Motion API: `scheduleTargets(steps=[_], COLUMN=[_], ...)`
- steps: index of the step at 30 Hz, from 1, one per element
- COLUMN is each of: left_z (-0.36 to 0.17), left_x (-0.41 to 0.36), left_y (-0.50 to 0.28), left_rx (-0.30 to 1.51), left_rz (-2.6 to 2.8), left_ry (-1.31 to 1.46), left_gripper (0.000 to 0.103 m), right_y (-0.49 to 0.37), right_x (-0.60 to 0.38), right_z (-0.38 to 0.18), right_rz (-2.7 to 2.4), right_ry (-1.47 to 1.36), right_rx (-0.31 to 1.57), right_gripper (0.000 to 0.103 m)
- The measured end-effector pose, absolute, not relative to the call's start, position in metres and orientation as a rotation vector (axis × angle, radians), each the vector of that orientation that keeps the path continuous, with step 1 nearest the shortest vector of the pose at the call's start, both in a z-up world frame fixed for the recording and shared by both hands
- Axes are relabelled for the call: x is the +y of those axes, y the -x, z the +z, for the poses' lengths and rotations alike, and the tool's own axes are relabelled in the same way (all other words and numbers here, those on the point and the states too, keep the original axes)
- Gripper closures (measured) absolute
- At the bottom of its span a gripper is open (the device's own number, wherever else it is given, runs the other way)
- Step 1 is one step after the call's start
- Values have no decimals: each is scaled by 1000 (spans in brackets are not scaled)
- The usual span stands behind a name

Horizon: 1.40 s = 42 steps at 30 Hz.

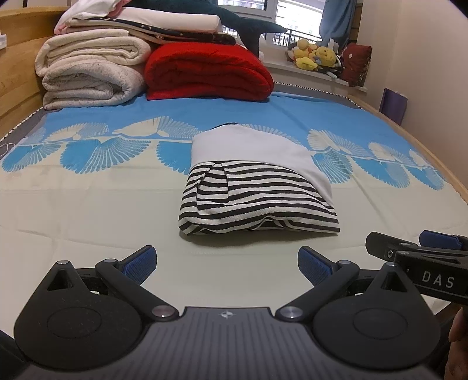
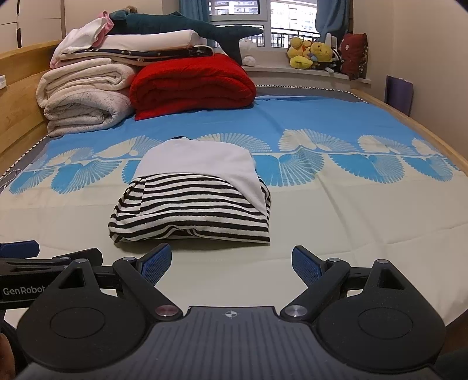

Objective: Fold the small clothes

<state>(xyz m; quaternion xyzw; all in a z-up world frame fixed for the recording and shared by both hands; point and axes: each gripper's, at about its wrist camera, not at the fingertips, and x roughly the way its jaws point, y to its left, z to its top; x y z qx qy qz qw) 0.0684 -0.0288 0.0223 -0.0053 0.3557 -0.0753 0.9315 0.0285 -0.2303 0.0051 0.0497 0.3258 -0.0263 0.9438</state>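
Observation:
A folded garment, black-and-white striped with a plain white upper part, lies as a compact bundle on the bed sheet; it also shows in the right wrist view. My left gripper is open and empty, just short of the bundle's near edge. My right gripper is open and empty, near the bundle's near edge and a little to its right. The right gripper's side shows in the left wrist view, and the left gripper's side in the right wrist view.
Folded white blankets and a red quilt are stacked at the bed's far left, with a plush shark on top. Yellow plush toys sit on the window sill. A wooden bed frame runs along the left.

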Motion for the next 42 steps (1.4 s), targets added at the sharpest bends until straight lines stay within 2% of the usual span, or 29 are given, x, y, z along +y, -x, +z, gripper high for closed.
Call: scheduleTargets(steps=[42], left_z=[21], left_x=[-28], left_y=[-69], left_rx=[723], left_rz=[-172], left_ry=[10], left_gripper=[1], right_y=[-26], right_x=[-230], right_z=[8], right_rz=[-70], right_ry=[-88], right_rx=[660], right_gripper=[15])
